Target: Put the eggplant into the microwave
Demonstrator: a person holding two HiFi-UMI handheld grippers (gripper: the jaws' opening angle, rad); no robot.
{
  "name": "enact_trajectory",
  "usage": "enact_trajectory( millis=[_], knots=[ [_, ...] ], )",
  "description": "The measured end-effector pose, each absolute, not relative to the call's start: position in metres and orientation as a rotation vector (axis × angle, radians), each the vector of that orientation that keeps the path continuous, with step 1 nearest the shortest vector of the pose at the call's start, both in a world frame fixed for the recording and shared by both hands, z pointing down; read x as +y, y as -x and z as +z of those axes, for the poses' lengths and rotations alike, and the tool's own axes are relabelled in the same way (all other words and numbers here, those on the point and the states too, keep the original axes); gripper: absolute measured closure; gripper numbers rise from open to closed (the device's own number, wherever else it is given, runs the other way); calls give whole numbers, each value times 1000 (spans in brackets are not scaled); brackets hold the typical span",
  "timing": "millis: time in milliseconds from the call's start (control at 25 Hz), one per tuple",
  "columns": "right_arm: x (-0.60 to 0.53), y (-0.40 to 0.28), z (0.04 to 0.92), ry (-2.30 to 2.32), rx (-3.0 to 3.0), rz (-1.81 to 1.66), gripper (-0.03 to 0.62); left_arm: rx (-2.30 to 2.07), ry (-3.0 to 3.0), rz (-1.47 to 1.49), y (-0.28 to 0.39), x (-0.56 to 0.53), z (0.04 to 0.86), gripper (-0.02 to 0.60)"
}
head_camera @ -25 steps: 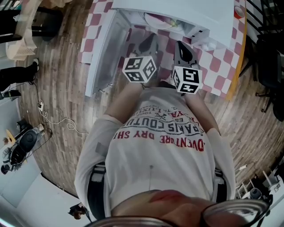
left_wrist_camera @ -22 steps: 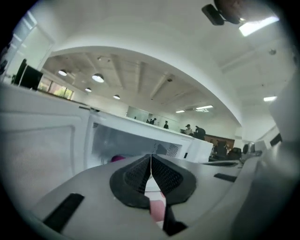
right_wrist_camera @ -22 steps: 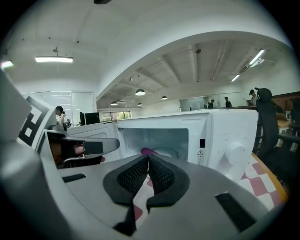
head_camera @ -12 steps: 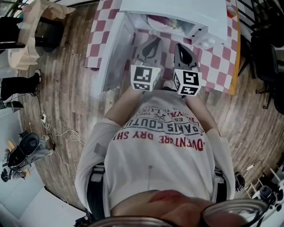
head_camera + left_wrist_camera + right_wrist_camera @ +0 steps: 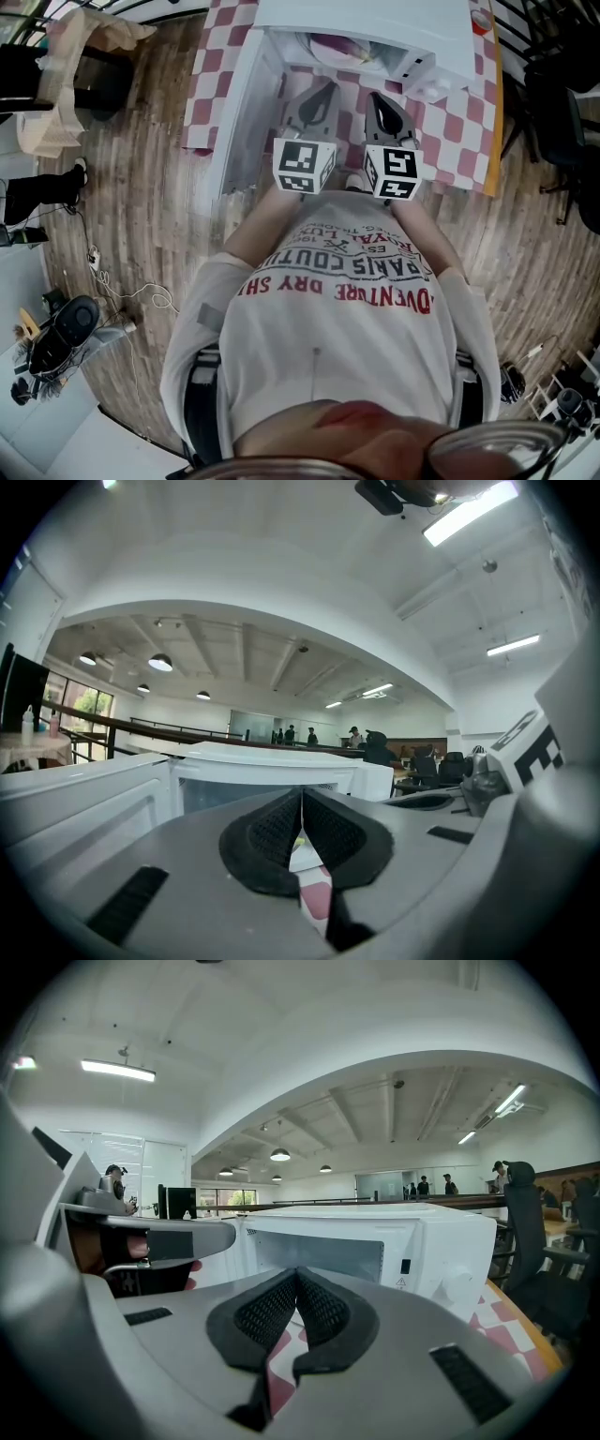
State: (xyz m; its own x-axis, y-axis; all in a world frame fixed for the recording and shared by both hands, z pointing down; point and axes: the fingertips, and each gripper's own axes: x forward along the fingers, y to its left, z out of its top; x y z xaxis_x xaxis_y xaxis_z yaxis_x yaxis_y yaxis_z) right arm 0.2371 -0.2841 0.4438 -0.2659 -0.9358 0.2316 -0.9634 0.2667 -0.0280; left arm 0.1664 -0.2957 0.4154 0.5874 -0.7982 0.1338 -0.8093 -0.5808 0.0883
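Nearest, the left claw (image 5: 317, 98) and the right claw (image 5: 384, 105) are held side by side. Each is closed on nothing, its dimpled black pads pressed together. Beyond them, a boxy white microwave (image 5: 375, 23) is set on the pink-and-white checked counter (image 5: 450, 131), its door (image 5: 234, 122) swung wide to the left. A dull purple rounded form, apparently the eggplant (image 5: 333, 43), is seen inside the cavity.

Bright ceiling strip lights, fisheye-warped edges
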Motion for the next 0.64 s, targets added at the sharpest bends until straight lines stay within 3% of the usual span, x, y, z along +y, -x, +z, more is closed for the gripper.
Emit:
enact_trajectory(
  millis=[640],
  knots=[
    [-290, -239, 448, -1774, -2352, 264, 568, -1359, -2632, 157, -168, -305, 425, 554]
  ],
)
